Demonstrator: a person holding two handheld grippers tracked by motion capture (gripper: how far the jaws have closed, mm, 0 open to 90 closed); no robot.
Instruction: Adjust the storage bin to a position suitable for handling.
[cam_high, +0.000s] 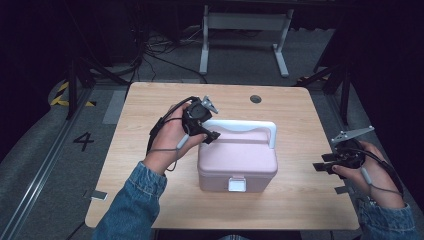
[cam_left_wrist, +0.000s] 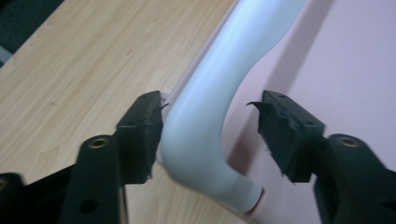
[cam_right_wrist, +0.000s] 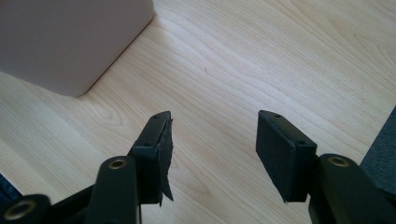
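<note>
Hidden and cut-off bits

Pink box (cam_right_wrist: 70, 42) cut off by the top and left edges in the right gripper view, just one corner showing. White handle (cam_left_wrist: 210, 102) running out past the top edge in the left gripper view, its far end unseen. Left gripper (cam_high: 202, 125) covering the handle's near end in the high view. Sleeves cut off at the bottom edge.

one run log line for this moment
left gripper: open around white handle | right gripper: open, empty above table | pink box: latched
</note>
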